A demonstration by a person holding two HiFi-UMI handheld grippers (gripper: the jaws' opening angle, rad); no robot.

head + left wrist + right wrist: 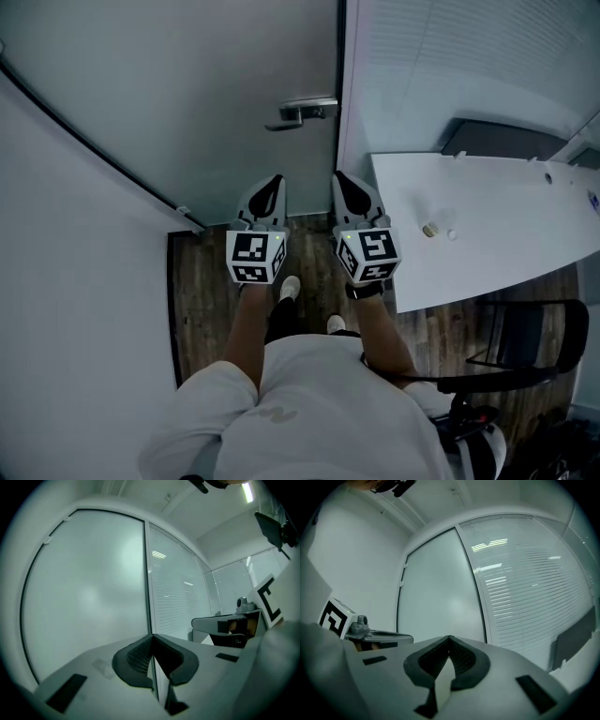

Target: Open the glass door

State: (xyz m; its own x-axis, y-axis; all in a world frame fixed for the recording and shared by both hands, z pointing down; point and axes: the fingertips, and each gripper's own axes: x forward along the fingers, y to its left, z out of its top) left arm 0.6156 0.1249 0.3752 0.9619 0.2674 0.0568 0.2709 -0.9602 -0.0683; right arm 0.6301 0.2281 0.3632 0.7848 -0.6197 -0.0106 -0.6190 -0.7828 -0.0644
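A frosted glass door (pixel 187 84) fills the far wall, with a metal lever handle (pixel 302 111) near its right edge. My left gripper (pixel 274 183) and right gripper (pixel 343 180) are held side by side, pointing at the door a short way below the handle, touching nothing. Both are shut with nothing between the jaws. In the left gripper view the door pane (pixel 89 588) sits ahead of the shut left gripper (pixel 152 637). In the right gripper view the door (pixel 440 588) stands ahead of the shut right gripper (pixel 449 639).
A white table (pixel 487 216) stands at the right with a small object (pixel 431 228) on it. A glass wall with blinds (pixel 469 56) runs beside the door. A white wall (pixel 75 281) closes the left. A black chair (pixel 525 347) is behind, at the right. The floor is dark wood (pixel 202 300).
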